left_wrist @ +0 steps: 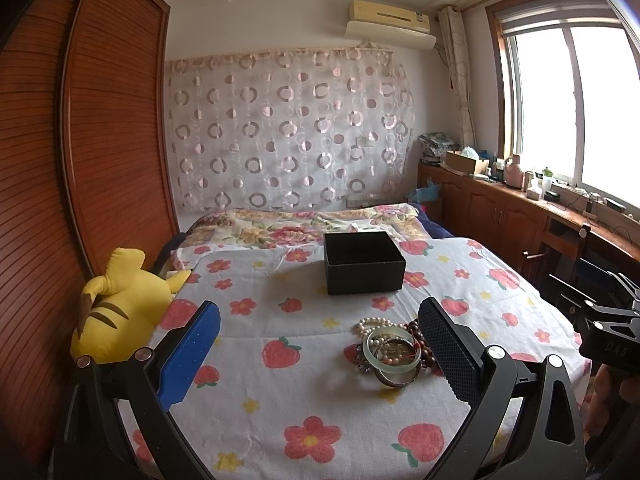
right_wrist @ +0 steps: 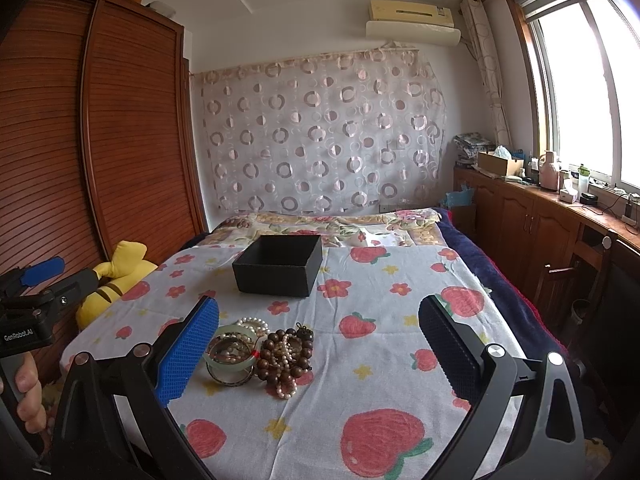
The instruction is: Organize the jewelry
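While both grippers hover over the bed (left_wrist: 256, 380), the left gripper (left_wrist: 320, 344) and right gripper (right_wrist: 319, 344) gape wide, holding nothing. The jewelry (right_wrist: 256, 354) (bangles, beads, pearls) lies heaped, with the black box (right_wrist: 280, 266) at twelve o'clock beyond it.

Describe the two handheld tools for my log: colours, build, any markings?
Both are black frames with silver rivets. Each left tool and right tool finger carries a textured pad, one blue, one dark navy. The left's body reads "GenRobot.AI" in the right wrist view; the right's shows "DAS".
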A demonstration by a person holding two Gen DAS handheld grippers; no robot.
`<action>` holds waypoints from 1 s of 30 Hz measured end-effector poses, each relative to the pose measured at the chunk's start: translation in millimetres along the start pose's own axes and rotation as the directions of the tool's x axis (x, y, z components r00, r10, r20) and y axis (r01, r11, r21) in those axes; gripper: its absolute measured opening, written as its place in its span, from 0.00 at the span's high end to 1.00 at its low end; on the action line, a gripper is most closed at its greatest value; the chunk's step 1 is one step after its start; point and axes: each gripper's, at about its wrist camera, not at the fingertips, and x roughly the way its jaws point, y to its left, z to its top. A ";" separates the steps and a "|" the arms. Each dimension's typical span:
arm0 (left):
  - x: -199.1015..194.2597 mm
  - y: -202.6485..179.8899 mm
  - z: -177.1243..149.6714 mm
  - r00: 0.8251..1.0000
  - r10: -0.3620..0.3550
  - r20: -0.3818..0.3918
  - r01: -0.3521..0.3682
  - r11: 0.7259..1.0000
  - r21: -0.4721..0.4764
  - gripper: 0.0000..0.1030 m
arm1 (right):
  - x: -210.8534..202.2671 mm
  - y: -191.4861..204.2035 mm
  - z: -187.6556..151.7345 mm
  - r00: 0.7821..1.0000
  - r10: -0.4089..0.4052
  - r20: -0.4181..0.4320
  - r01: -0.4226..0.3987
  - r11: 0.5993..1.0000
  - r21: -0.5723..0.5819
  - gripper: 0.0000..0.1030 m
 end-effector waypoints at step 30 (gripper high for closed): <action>-0.8 1.4 -1.0 1.000 -0.001 0.004 0.001 1.000 -0.001 0.07 | -0.2 -0.3 0.1 1.000 0.002 0.001 -0.002 1.000 0.001 0.02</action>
